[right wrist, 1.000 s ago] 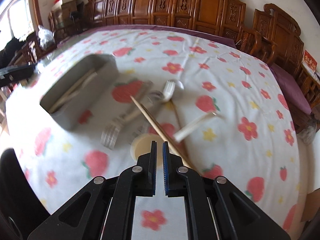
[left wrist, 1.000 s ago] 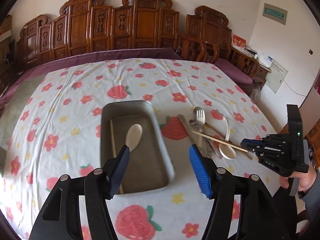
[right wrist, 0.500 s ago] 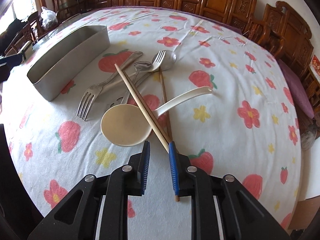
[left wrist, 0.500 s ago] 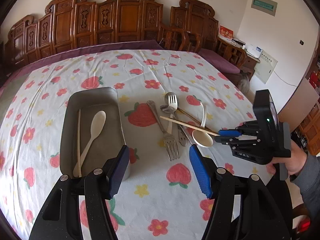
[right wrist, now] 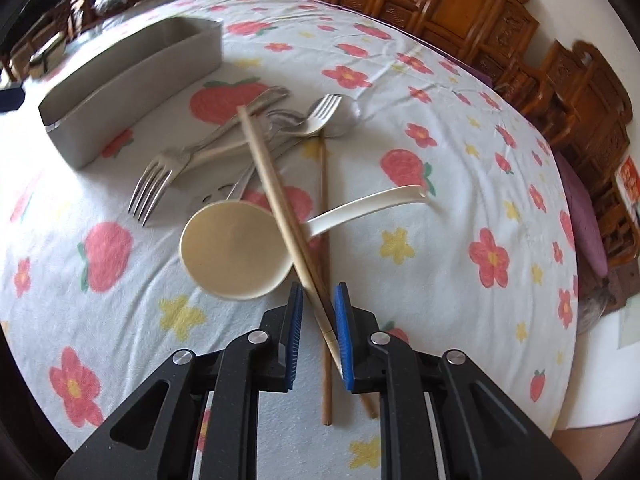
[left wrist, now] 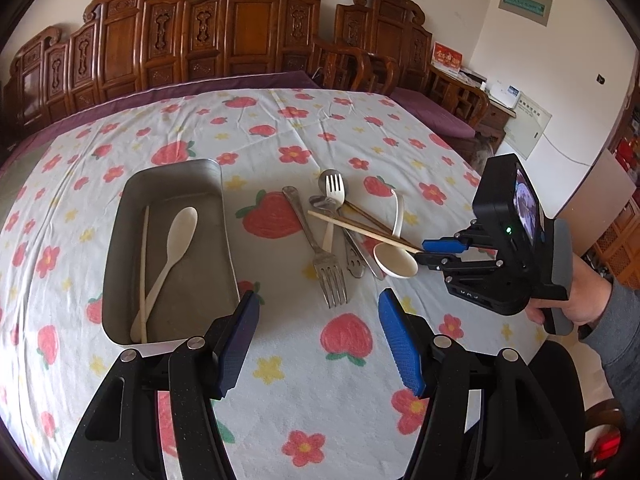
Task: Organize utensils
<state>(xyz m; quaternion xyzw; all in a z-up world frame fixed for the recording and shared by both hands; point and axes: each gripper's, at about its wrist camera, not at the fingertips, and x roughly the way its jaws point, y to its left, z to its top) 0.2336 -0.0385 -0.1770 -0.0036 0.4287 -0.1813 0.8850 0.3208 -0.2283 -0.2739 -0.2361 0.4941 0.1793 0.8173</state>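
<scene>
A grey metal tray (left wrist: pixel 132 196) (right wrist: pixel 132 64) holds a cream spoon (left wrist: pixel 176 240) and one chopstick (left wrist: pixel 143 264). To its right lies a pile: a metal fork (left wrist: pixel 320 248) (right wrist: pixel 160 176), a cream fork (left wrist: pixel 334 196) (right wrist: pixel 316 120), a cream ladle (left wrist: pixel 394 260) (right wrist: pixel 236 252) and chopsticks. My right gripper (right wrist: pixel 318 300) (left wrist: pixel 424 250) is open, its jaws on both sides of the near end of a light chopstick (right wrist: pixel 276 200) (left wrist: pixel 360 228) that lies over the ladle. My left gripper (left wrist: pixel 316 336) is wide open and empty, above the cloth near the tray.
The table has a white cloth (left wrist: pixel 280 140) with strawberries and flowers. Carved wooden chairs (left wrist: pixel 240 32) line the far side. A darker chopstick (right wrist: pixel 325 240) lies under the ladle handle. The table edge (right wrist: pixel 576 320) falls away on the right.
My right gripper has opened from shut and moved forward, so its jaws now straddle the light chopstick's end. My left gripper has pulled back and swung right; the tray now sits to its left.
</scene>
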